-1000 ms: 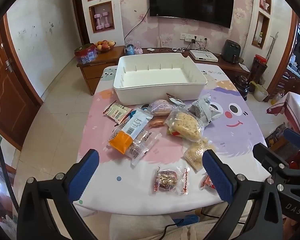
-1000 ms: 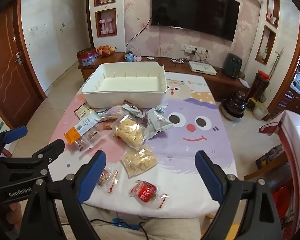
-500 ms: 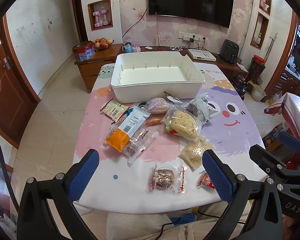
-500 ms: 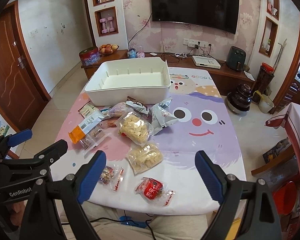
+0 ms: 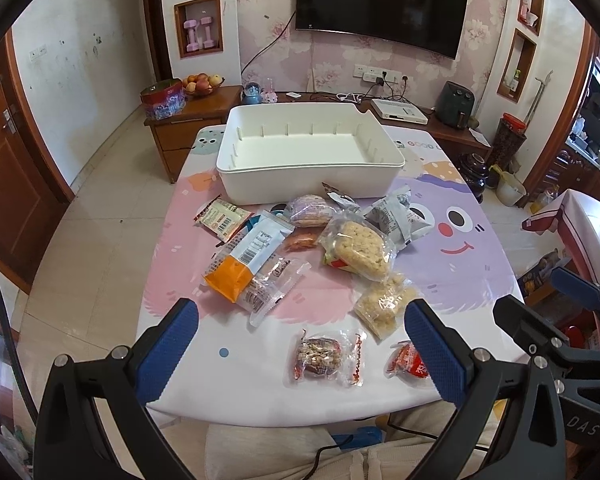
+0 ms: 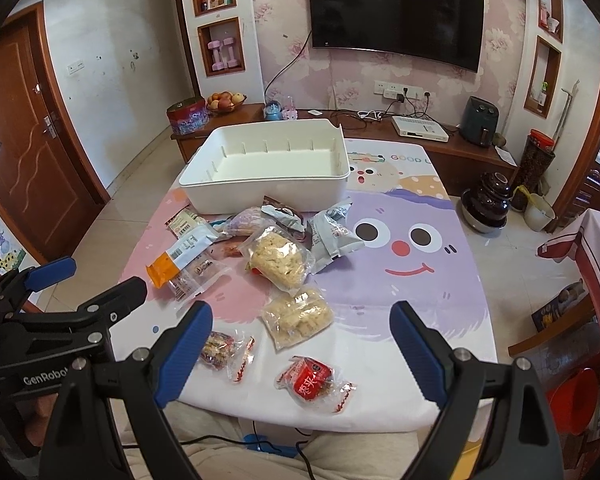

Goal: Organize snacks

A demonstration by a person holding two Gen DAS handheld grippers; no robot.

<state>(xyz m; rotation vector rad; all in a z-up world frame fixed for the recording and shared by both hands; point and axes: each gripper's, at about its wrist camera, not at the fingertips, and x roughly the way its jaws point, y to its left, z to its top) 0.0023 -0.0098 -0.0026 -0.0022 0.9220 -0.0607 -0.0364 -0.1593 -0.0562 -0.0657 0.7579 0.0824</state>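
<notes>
An empty white bin [image 5: 308,148] [image 6: 268,160] stands at the far side of a cartoon-print table. Several wrapped snacks lie in front of it: a pale rice cake pack [image 5: 358,246] [image 6: 276,260], an orange-and-white bar [image 5: 246,258], a crumbly pack [image 5: 384,304] [image 6: 298,316], a nut sweet [image 5: 320,358] [image 6: 220,350] and a red-wrapped sweet [image 6: 312,378] [image 5: 410,360]. My left gripper [image 5: 300,344] hangs open over the near edge, holding nothing. My right gripper [image 6: 300,344] is open too, above the red sweet.
A wooden TV cabinet [image 5: 204,108] with a fruit bowl and a red tin runs behind the table, under a wall TV. A brown door [image 6: 32,128] is at the left. Dark jars [image 6: 486,200] stand on the floor to the right. Someone's lap lies under the near edge.
Both grippers have lifted and tilted a little, so the table and bin sit lower in view. Nothing on the table has moved and both stay open.
</notes>
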